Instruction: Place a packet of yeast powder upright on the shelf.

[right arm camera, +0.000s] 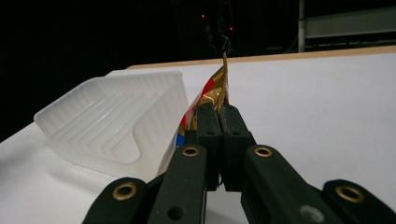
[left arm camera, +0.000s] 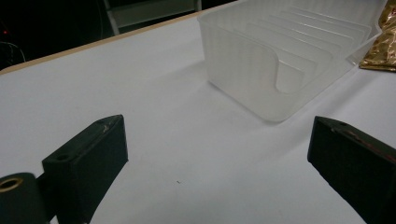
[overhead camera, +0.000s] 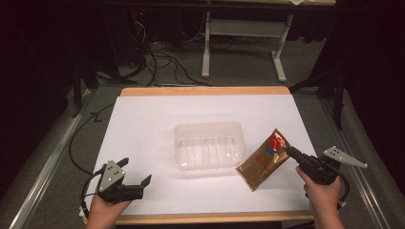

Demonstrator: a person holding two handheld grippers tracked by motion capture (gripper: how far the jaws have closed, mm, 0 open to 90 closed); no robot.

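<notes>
A gold foil packet point(overhead camera: 264, 160) with a red and blue mark tilts at the right of the white table, lifted at one edge. My right gripper point(overhead camera: 291, 151) is shut on that edge; in the right gripper view the packet point(right arm camera: 215, 91) stands edge-on between the closed jaws of the right gripper point(right arm camera: 219, 116). A clear ribbed plastic tray point(overhead camera: 208, 144) sits mid-table just left of the packet, and its wall point(left arm camera: 261, 70) shows ahead of my left gripper. The left gripper point(overhead camera: 137, 171) rests at the near left corner, open, with bare table between the jaws of the left gripper point(left arm camera: 219, 149).
The white table point(overhead camera: 143, 124) has a wooden rim at front and back. Beyond it are a dark floor with cables point(overhead camera: 162, 62) and the white legs of another table point(overhead camera: 206, 47). A bit of the gold packet point(left arm camera: 380, 51) peeks past the tray in the left gripper view.
</notes>
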